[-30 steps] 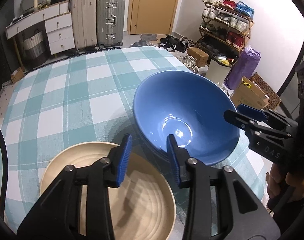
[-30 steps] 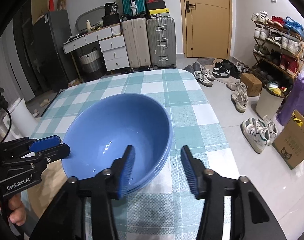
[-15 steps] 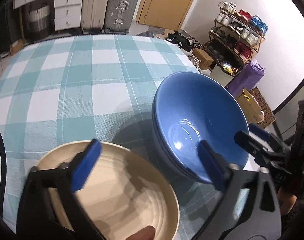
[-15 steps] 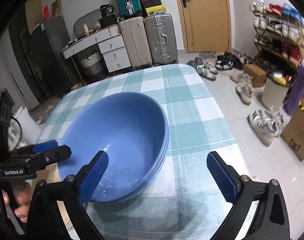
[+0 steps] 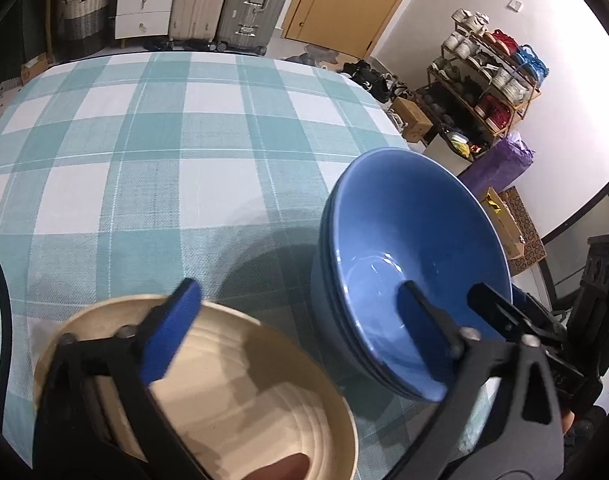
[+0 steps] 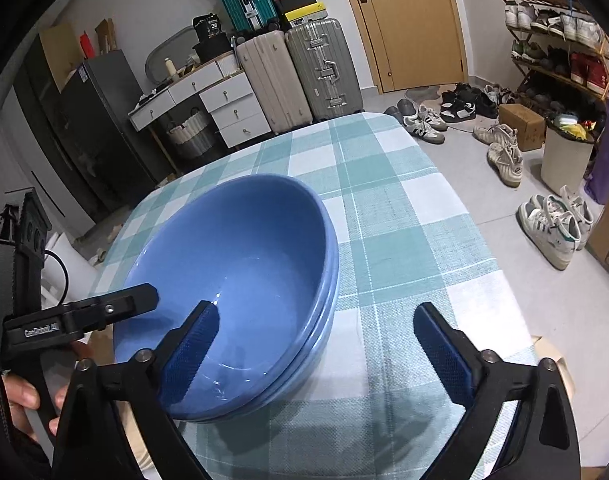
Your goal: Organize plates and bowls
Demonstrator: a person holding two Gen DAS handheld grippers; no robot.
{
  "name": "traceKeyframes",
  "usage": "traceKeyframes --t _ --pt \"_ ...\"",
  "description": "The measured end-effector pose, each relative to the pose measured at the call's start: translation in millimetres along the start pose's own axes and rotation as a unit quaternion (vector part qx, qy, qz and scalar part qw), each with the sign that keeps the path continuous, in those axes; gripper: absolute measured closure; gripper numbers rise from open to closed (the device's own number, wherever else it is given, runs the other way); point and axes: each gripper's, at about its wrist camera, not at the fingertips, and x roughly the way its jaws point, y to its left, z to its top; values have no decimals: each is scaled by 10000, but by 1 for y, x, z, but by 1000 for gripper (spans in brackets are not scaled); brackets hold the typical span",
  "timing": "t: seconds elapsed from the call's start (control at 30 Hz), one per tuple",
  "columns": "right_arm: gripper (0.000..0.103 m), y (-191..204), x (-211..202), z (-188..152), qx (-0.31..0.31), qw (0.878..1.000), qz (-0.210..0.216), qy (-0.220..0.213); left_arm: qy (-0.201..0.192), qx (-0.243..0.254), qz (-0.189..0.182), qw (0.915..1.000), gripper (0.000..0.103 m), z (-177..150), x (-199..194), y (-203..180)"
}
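Observation:
A stack of blue bowls [image 5: 404, 232] stands on the checked tablecloth [image 5: 144, 160], with a beige ridged plate [image 5: 244, 380] just to its left. My left gripper [image 5: 298, 336] hangs low over both: one finger over the plate, the other inside the top bowl. Its jaws are closing, and the bowls' near wall lies between the pads untouched. My right gripper [image 6: 316, 356] straddles the right rim of the blue bowls [image 6: 244, 248], with one finger inside and one over the cloth. Its jaws are closing too, and the pads touch nothing. Each gripper shows at the edge of the other's view.
The table's right edge [image 6: 476, 240] drops to a floor strewn with shoes [image 6: 552, 232]. Behind the table stand suitcases [image 6: 300, 76], white drawers [image 6: 224, 108], a door [image 6: 408, 20] and a shoe rack [image 5: 488, 76]. A hand [image 6: 20, 396] holds the left gripper.
Both grippers went from narrow to wide apart, then drew in a little. The left one sank and swung over the plate's edge; the right one dipped lower at the bowls' rim.

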Motion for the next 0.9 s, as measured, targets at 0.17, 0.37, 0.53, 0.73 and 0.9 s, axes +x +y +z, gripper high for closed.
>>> traceKeyframes --t 0.17,0.37,0.53,0.73,0.9 --pt "48 2 4 0 5 9999 125 118 36 153 -212 9997 44 0 1 -7" --pt "67 5 1 -2 -72 9998 150 82 -28 325 -419 9986 76 -2 -4 -17" --pt "70 11 -1 -2 -213 9998 -41 31 -70 469 -279 9985 78 -5 -8 -23" --pt "70 16 -5 -2 -285 9995 -117 -7 -134 518 -199 9984 78 -7 -16 -25" --pt "70 20 -16 -2 -319 9994 -125 -94 -165 545 -110 9983 78 -10 -24 -31"
